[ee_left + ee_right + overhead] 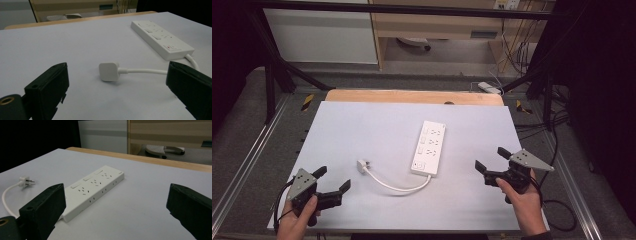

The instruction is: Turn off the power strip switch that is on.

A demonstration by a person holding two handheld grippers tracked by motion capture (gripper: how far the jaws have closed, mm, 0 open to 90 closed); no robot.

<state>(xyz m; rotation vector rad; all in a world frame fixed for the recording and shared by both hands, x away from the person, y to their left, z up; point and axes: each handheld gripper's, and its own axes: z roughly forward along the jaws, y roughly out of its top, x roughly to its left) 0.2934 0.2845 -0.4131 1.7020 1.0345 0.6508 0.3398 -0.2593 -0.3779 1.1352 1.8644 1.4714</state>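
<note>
White plug lies flat on the table, unplugged, prongs pointing away from the power strip. Its white cord loops from the plug round to the near end of the strip. The strip sits about mid-table, slightly right of centre, long axis running away from you, sockets facing up and none of them in use.

Progress, as I judge it: nothing done yet. Plug and strip are both untouched, so grasping the plug, bringing it over and seating it in a socket is all still ahead, if that is the job.

Your left gripper is near the bottom-left of the table with its jaws spread wide and nothing between them; in the left gripper view the plug sits framed between the jaws, a little ahead. Your right gripper is at the right side, jaws wide too, holding nothing, with the strip ahead and to its left in the right gripper view.

Room: bare surface all round the plug and on both sides of the strip, so approach is open. Watch the cord loop near the strip's end. Your right hand is near the table's right edge, your left hand is at the front edge; metal frame rails run beyond both sides.
</note>
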